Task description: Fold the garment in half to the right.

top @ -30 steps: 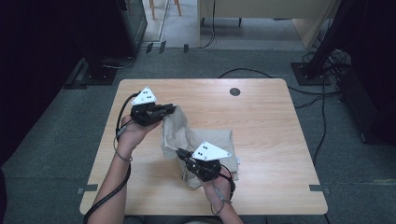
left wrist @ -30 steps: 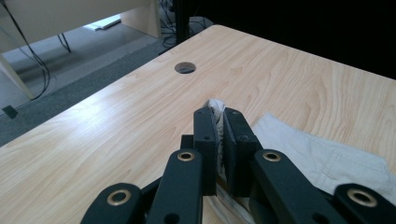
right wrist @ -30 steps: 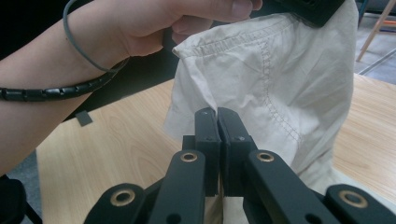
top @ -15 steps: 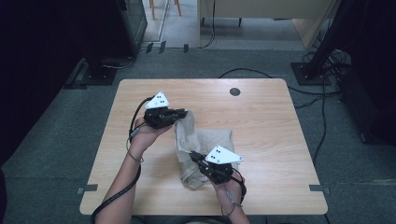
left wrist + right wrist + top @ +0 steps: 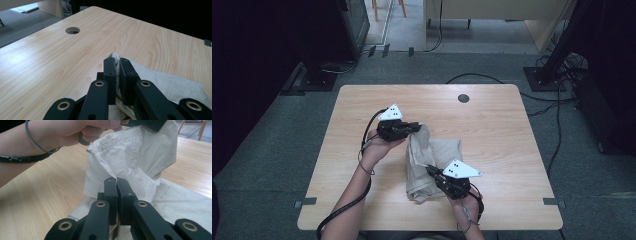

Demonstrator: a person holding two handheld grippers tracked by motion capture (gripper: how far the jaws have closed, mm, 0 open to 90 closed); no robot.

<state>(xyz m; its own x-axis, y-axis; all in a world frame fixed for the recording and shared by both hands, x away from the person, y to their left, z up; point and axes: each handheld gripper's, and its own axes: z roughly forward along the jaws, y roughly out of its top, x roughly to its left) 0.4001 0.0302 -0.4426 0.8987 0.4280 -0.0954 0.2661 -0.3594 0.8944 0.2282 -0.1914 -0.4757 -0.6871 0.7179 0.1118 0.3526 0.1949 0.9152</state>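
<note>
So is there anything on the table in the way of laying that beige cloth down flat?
Nothing visible. The left hand-held gripper and right hand-held gripper are each shut on the beige cloth; the wooden table around it is bare apart from a round cable hole near the far edge.

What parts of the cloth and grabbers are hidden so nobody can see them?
- Beige cloth: what garment it is; bunched folds in the high view hide its shape.
- Left gripper: how much fabric it pinches; its closed jaws cover it in the left gripper view.
- Right gripper: the pinched edge sits behind its jaws in the right gripper view.
</note>
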